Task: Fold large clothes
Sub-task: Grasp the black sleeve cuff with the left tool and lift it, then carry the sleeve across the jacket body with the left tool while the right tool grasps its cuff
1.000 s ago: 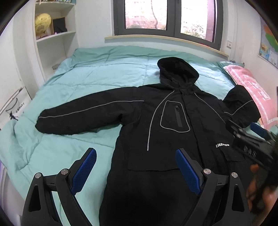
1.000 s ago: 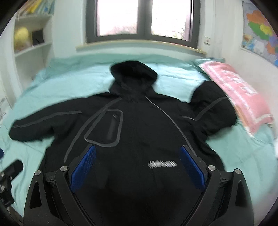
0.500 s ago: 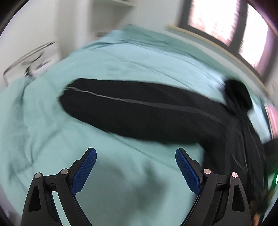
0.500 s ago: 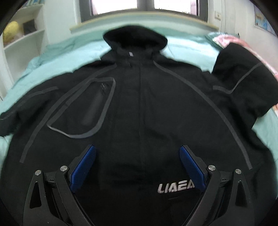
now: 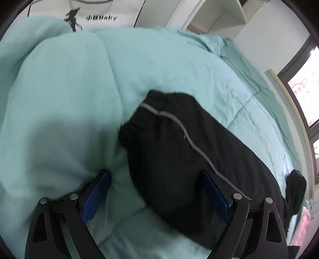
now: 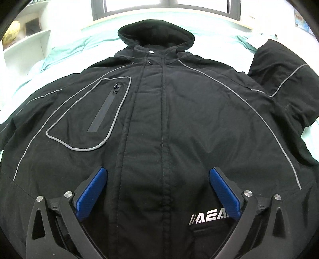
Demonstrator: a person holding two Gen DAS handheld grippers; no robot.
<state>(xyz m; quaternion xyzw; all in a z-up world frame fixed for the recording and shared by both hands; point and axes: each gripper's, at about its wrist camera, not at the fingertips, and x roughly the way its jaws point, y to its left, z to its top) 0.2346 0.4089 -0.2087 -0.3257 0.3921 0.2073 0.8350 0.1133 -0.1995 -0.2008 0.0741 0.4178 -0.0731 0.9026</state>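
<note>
A black hooded jacket (image 6: 159,111) with grey piping lies front up on a teal quilt. Its right sleeve (image 6: 279,79) is folded up by the shoulder. My right gripper (image 6: 158,179) is open and empty, low over the jacket's front near the white logo (image 6: 209,219). In the left wrist view the jacket's outstretched left sleeve (image 5: 179,155) lies on the quilt (image 5: 69,89), its cuff (image 5: 139,119) pointing away. My left gripper (image 5: 155,185) is open, its jaws straddling the sleeve's lower edge close above it.
A white paper bag (image 5: 89,14) with black print stands beyond the bed's edge, next to white shelves (image 5: 215,14). A window (image 5: 305,89) runs along the far side. White shelves with a yellow globe (image 6: 12,33) show in the right wrist view.
My left gripper has swung left and down from over the jacket's body to the left sleeve near its cuff. My right gripper has moved in and down toward the jacket's front.
</note>
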